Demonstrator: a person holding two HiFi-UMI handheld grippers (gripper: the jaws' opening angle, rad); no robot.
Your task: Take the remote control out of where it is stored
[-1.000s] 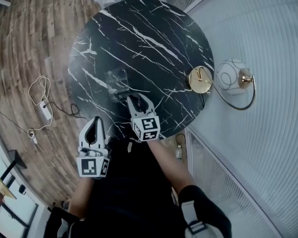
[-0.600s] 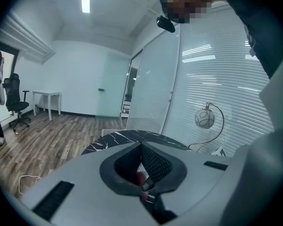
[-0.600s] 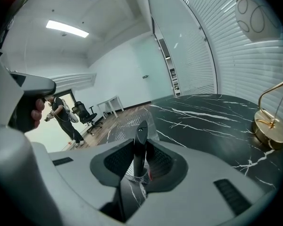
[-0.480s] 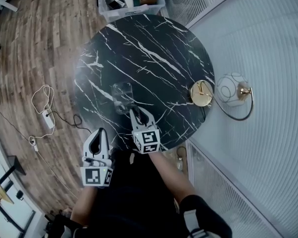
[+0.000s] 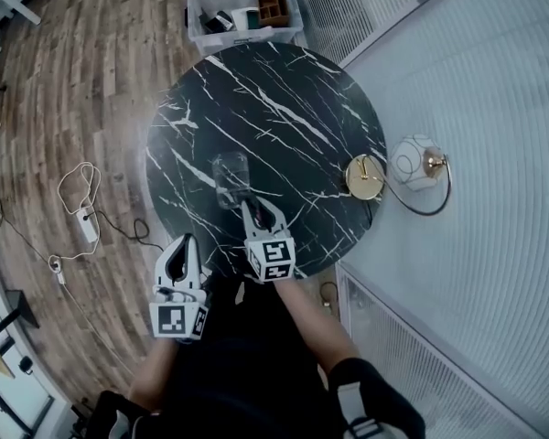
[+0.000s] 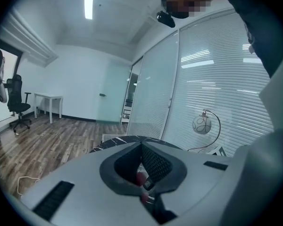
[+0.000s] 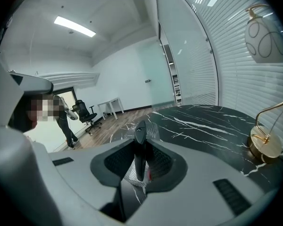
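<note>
A slim black remote control (image 7: 139, 138) stands on edge between the pads of my right gripper (image 7: 141, 147), which is shut on it. Its lower end sits in a clear plastic holder (image 5: 230, 179) on the round black marble table (image 5: 293, 90). In the head view my right gripper (image 5: 253, 205) reaches over the table's near edge, with its tips at the holder. My left gripper (image 5: 177, 244) hangs off the table to the left, fingertips together and nothing in them. In its own view, my left gripper (image 6: 141, 146) points over the table edge.
A lamp with a gold base (image 5: 365, 176) and a white globe (image 5: 414, 161) stands at the table's right edge, by a glass wall with blinds. A clear bin (image 5: 243, 11) of small items sits on the floor beyond the table. Cables (image 5: 80, 210) lie on the wooden floor to the left.
My right gripper's jaws have gone from wide apart to closed on the remote at the clear holder. My left gripper has stayed low beside the table.
</note>
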